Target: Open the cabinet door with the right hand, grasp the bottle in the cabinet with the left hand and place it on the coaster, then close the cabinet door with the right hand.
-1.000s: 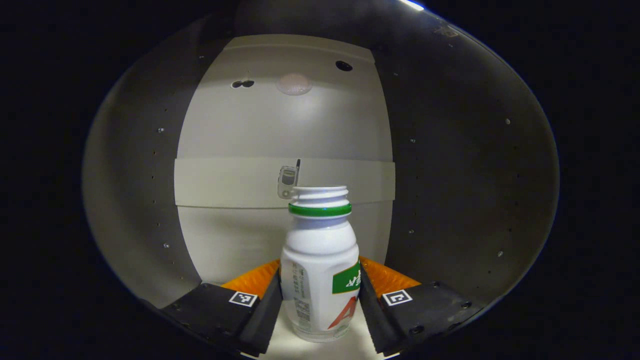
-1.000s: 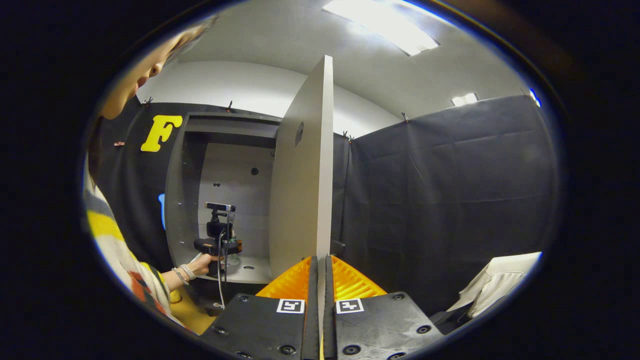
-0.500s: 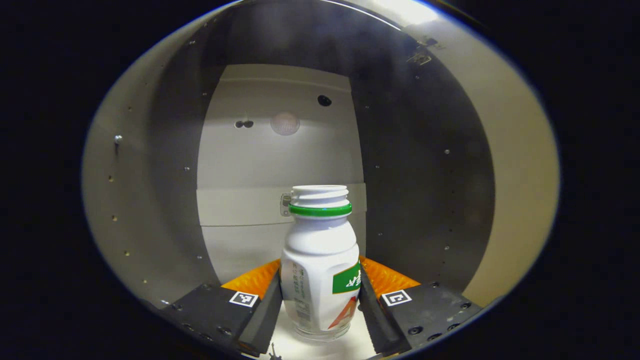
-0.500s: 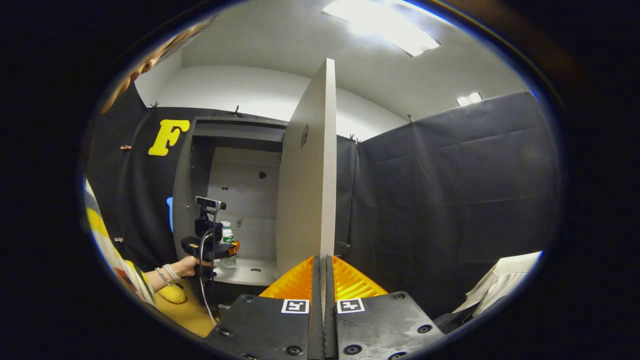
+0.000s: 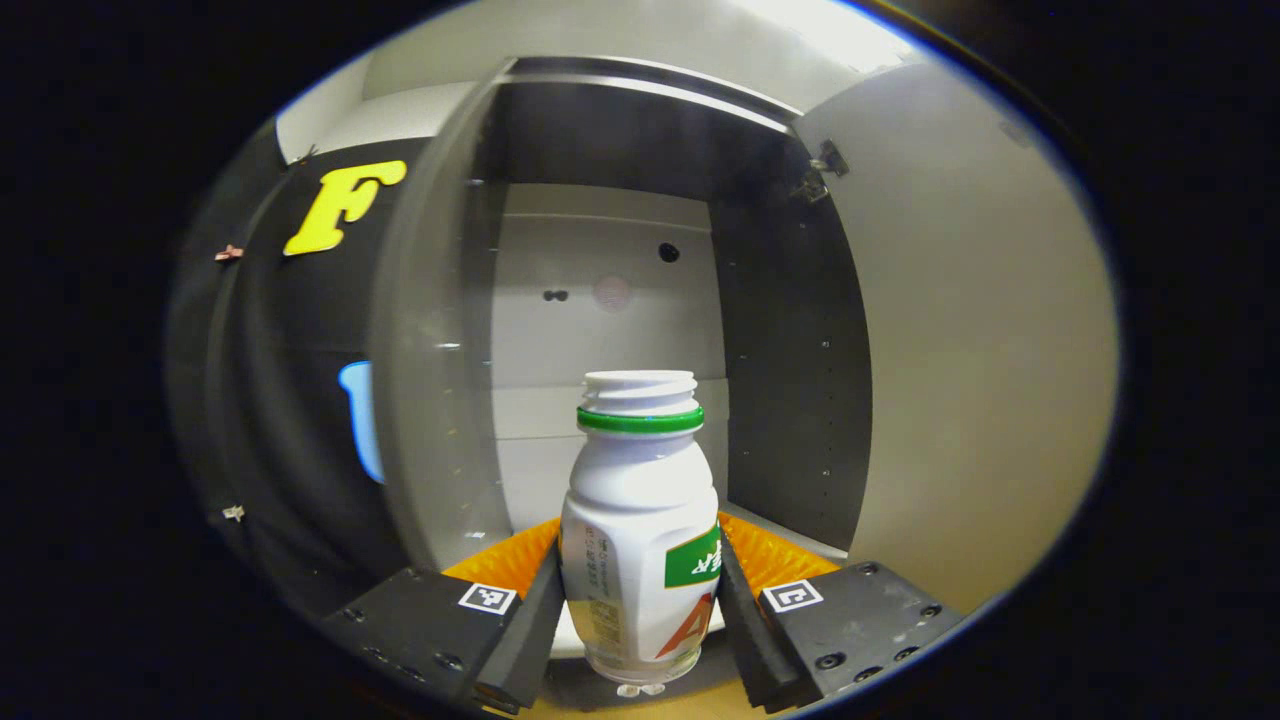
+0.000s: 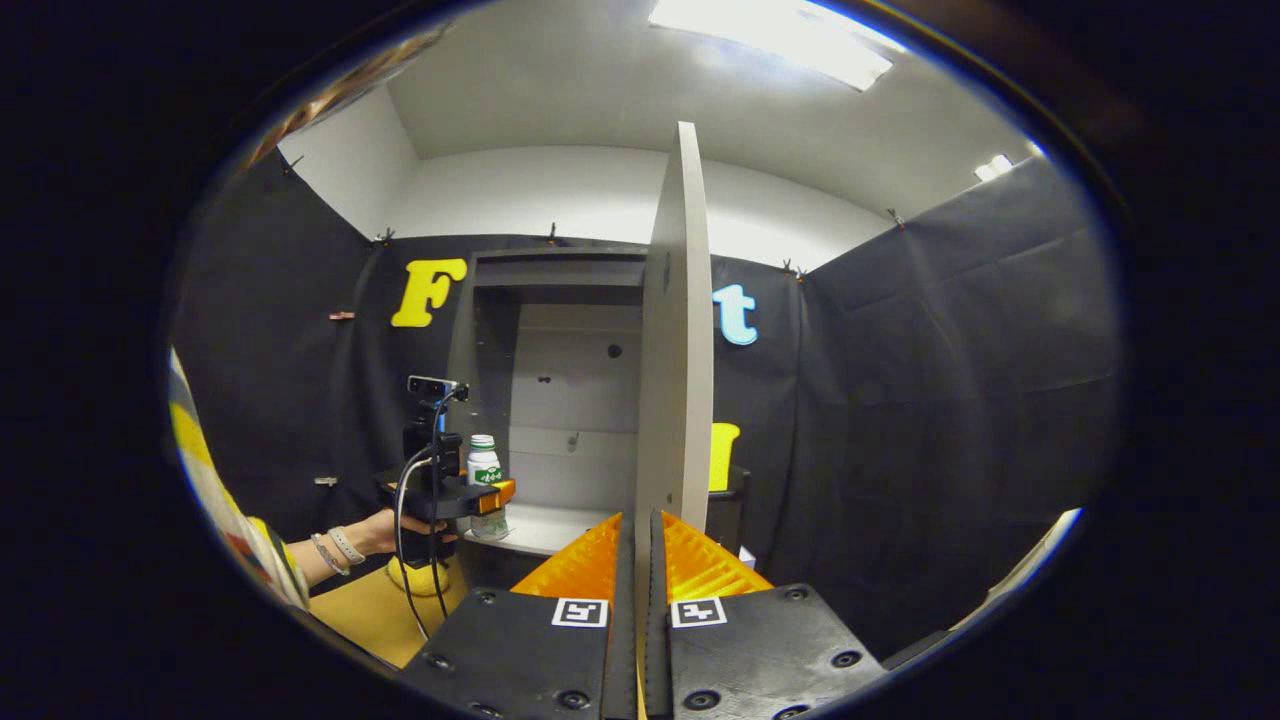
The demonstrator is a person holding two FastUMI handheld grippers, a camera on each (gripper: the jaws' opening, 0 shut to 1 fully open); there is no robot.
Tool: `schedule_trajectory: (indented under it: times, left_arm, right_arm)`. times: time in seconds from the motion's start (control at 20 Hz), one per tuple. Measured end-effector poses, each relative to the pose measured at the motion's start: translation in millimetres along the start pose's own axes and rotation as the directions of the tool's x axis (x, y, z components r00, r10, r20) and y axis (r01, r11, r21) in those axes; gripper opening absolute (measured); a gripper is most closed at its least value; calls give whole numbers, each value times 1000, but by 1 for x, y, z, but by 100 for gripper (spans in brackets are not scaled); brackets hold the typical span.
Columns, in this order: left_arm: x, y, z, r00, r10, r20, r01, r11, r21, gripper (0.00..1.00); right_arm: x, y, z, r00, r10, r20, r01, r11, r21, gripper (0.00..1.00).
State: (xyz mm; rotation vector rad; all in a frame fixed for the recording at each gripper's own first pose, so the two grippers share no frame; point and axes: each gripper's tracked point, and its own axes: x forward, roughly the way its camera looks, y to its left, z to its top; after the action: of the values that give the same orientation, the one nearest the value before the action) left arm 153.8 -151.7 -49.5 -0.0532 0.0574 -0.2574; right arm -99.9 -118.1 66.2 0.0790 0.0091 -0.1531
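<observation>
- Left gripper (image 5: 640, 590): both fingers pressed against the sides of the bottle (image 5: 640, 530), clamped on its lower body; bottle upright between them, its base hanging past the front edge of the cabinet floor.
- Right gripper (image 6: 634, 560): fingers drawn together on the free edge of the cabinet door (image 6: 678, 330), the thin panel running up from between them.
- Bottle: smooth white plastic, rounded shoulders, waisted body, green ring under a ribbed, threaded neck; no cap on it. Clear base. Label has a green band and part of a large red letter; small print too fine to read.
- In the right gripper view the bottle (image 6: 485, 480) sits in the left gripper (image 6: 497, 497), level with the cabinet's front edge, a hand (image 6: 385, 530) on the handle with bracelets at the wrist.
- Cabinet (image 5: 600, 300): flat matt panels, pale back wall, dark side walls dotted with rows of shelf-pin holes; a hinge (image 5: 825, 165) at the upper right.
- Door swung wide, standing edge-on to the right gripper; the opening in front of the bottle is unobstructed.
- Yellow surface (image 6: 375, 610) lies below the cabinet.
</observation>
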Motion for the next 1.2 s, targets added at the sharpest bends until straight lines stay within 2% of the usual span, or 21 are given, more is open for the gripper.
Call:
schedule_trajectory:
  times: [0.2, 0.4, 0.65, 0.8, 0.95, 1.1, 1.2]
  left_arm:
    - [-70, 15, -25, 993, 115, -35, -116, 993, -32, 74]
    - [-138, 29, -67, 976, 203, -76, -205, 979, -20, 75]
    - [-207, 42, -138, 969, 221, -114, -221, 975, 12, 75]
    - [-237, 58, -185, 954, 263, -145, -264, 964, 12, 75]
    - [-245, 59, -231, 955, 248, -164, -252, 968, -9, 75]
    - [-242, 59, -266, 963, 219, -158, -227, 973, -34, 75]
    - [-238, 65, -288, 960, 234, -153, -240, 970, -22, 75]
  right_arm:
    - [-5, 17, -4, 982, 186, -20, -187, 982, -1, 8]
    - [-28, 45, -22, 936, 350, -27, -349, 936, 41, 8]
    - [-15, 75, -47, 900, 432, -60, -432, 902, 26, 8]
    - [1, 102, -73, 879, 466, -106, -462, 885, 56, 8]
    - [11, 122, -104, 870, 472, -140, -470, 881, 53, 8]
    - [17, 148, -148, 841, 506, -191, -497, 862, 98, 8]
    - [20, 156, -172, 826, 519, -220, -504, 854, 125, 8]
